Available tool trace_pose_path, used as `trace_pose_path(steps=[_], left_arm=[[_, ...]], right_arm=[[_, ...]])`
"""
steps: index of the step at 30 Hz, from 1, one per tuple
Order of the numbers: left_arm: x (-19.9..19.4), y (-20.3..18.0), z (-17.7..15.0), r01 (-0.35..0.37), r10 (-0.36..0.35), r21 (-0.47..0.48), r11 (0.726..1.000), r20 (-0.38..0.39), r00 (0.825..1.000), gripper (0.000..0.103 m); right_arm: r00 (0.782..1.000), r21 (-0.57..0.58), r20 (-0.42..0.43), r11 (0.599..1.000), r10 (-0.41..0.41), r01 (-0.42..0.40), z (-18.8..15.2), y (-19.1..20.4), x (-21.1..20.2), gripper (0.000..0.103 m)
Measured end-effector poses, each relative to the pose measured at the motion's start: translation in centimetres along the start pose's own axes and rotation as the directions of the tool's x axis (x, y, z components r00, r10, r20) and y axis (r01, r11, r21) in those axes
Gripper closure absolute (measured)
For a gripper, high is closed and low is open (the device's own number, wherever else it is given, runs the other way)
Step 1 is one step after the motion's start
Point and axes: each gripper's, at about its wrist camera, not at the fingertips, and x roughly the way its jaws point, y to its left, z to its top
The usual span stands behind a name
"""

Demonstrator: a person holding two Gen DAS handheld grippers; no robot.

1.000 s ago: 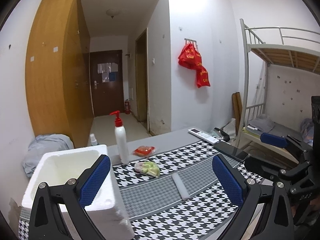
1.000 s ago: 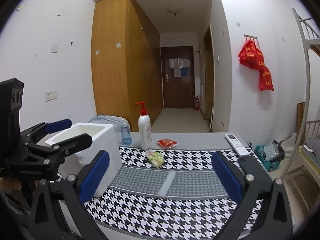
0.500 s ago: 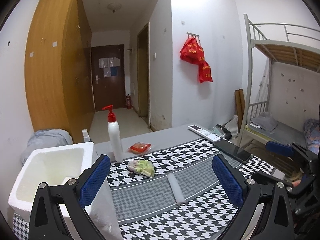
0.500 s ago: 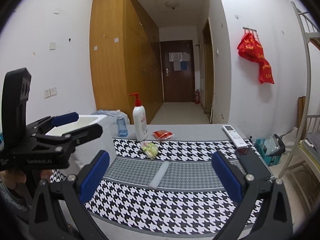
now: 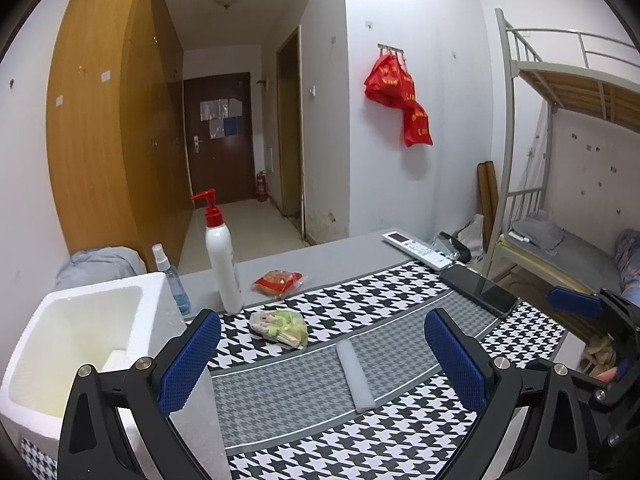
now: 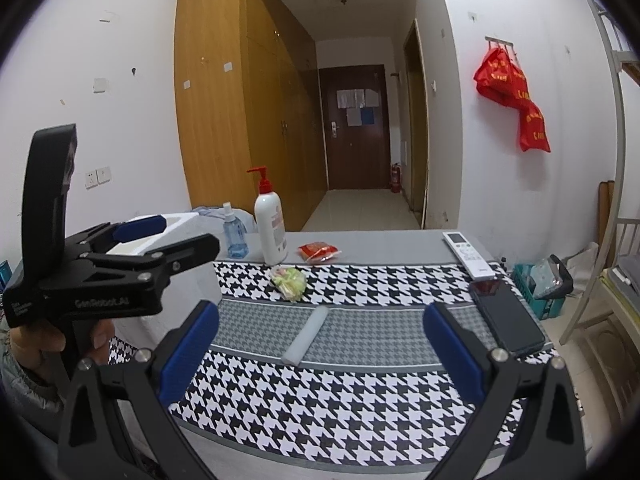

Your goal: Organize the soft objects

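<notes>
A pale foam strip (image 5: 355,376) (image 6: 306,334) lies on the grey band of the houndstooth cloth. Behind it rests a green-and-pink soft packet (image 5: 280,326) (image 6: 290,280), and farther back a red packet (image 5: 278,279) (image 6: 319,251) on the bare grey tabletop. A white foam box (image 5: 60,344) stands at the left, with a small white piece inside. My left gripper (image 5: 322,360) (image 6: 168,236) is open and empty, held above the cloth beside the box. My right gripper (image 6: 322,354) is open and empty over the near cloth; one blue pad of it shows at the right in the left wrist view.
A white pump bottle (image 5: 222,264) (image 6: 271,232) and a small blue spray bottle (image 5: 172,280) (image 6: 233,238) stand at the back left. A remote (image 5: 416,249) (image 6: 468,256) and a dark phone (image 5: 478,290) (image 6: 506,322) lie at the right. A bunk bed (image 5: 560,200) stands to the right.
Both grippers have risen and drawn back a little, so the table items sit lower and closer in view; the foam box shifted left. Nothing was gripped.
</notes>
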Motion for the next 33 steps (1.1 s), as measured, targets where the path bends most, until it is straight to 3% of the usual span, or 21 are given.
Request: trace_pose_path(steps=[7,17,33], left_arm=[[1.8,-1.0,0.3,0.028,-0.027,0.018,0.999,-0.031,0.999,0.001],[4.9,-0.9,-0.1,0.008,-0.008,0.002,1.000,-0.083,0.997,0.001],[10.7,0.8,-1.7,-0.039,0.031,-0.033,0.999,-0.218,0.976,0.022]], right_arm=[[1.000,0.020,-0.012,1.000,-0.002,0.002,-0.3,-1.1,0.7,0.000],[0.999,0.041,-0.042,0.999,0.007,-0.006,-0.4,-2.8,2.1,0.000],[0.992,0.058,-0.110,0.997,0.066,-0.060,-1.4,-3.7,5.6,0.000]])
